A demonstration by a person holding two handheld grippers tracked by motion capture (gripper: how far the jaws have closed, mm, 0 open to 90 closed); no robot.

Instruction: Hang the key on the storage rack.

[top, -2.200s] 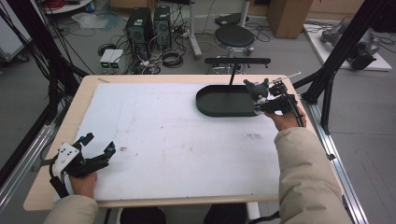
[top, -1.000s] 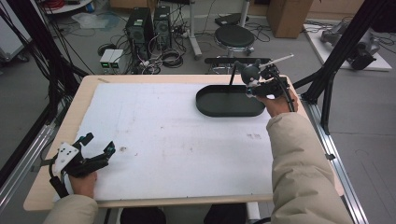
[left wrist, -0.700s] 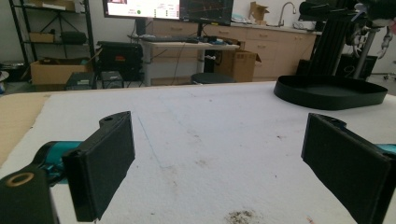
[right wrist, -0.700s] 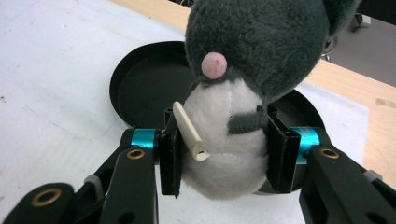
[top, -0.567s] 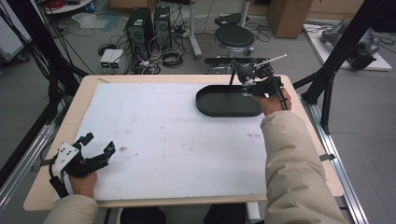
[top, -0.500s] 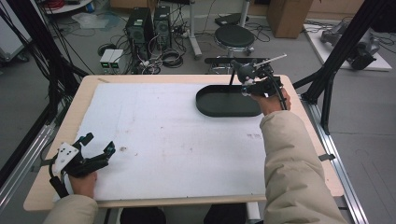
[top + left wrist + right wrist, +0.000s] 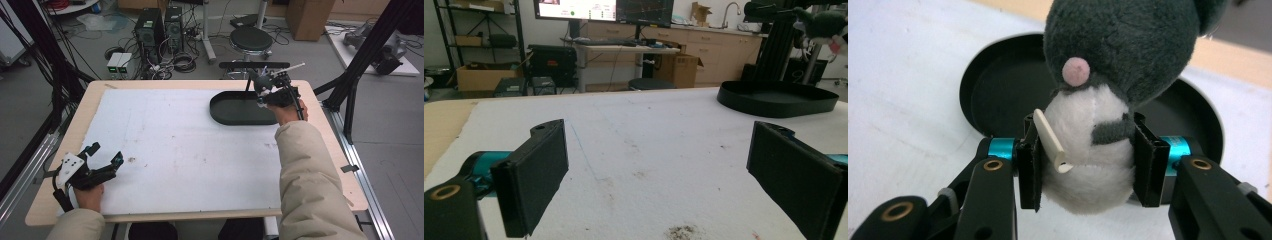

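A grey and white plush mouse (image 7: 1108, 60) with a pink nose is squeezed at its white belly between the jaws of my right gripper (image 7: 1085, 162). It hangs over the black oval tray (image 7: 968, 85). In the high view the right gripper (image 7: 264, 86) holds the plush mouse (image 7: 261, 81) above the far right part of the tray (image 7: 235, 111). My left gripper (image 7: 106, 152) rests near the table's front left corner, open with nothing between its jaws. In the left gripper view its jaws stand wide apart (image 7: 664, 170), with the tray (image 7: 774, 97) and the plush mouse (image 7: 824, 22) far off to the right.
A white mat (image 7: 175, 145) covers most of the wooden table (image 7: 92, 100). Black frame posts (image 7: 350, 85) stand at the table's right side. A stool (image 7: 252, 37) and computer cases (image 7: 157, 25) stand on the floor beyond the far edge.
My right gripper has carried the plush mouse from the tray's right side up and away, over its far right part. The left gripper has stayed still.
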